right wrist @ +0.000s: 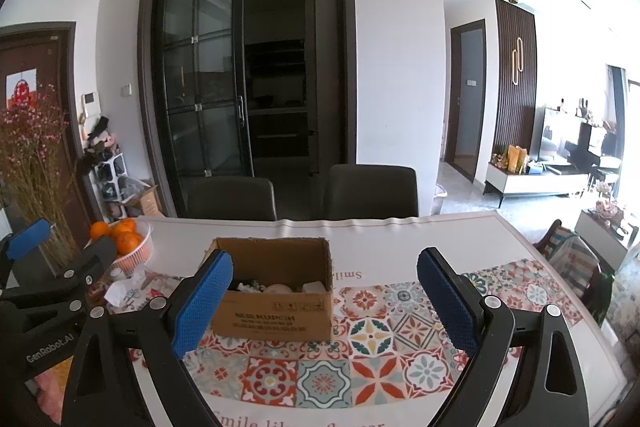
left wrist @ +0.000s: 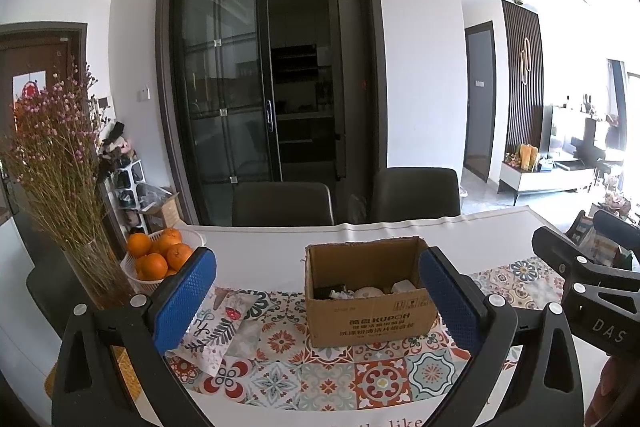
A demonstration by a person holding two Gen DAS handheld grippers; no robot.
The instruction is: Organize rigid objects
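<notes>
Brown open-top cardboard box (left wrist: 370, 311) with printed black lettering sits on the patterned tile-print table runner (left wrist: 340, 379), mid-table, upright, flaps open. Inside: a few small pale rigid objects (left wrist: 370, 291) plus something dark at the left end; too small to identify.

Left gripper (left wrist: 320, 301): blue-padded jaws spread wide, nothing between the pads. It hangs short of the box; in its view the right pad overlaps the box's right edge, contact not confirmable. A crumpled white printed tissue pack (left wrist: 224, 327) lies on the runner just left of the box, near the left pad.

Right gripper (right wrist: 324, 303): jaws also wide apart, nothing held. In its view the box sits left of centre, left pad in front of the box's left corner, right pad over bare runner. No contact visible.

Each gripper shows at the edge of the other's view, side by side, both pointing slightly down toward the table.

Around it: white plastic basket of oranges (left wrist: 160, 255) at the table's left end, well apart from the box; glass vase of dried pink flowers (left wrist: 60, 163) just left of the basket. Two dark chair backs (left wrist: 282, 205) stand behind the far table edge. White table (left wrist: 260, 259) carries it all.
</notes>
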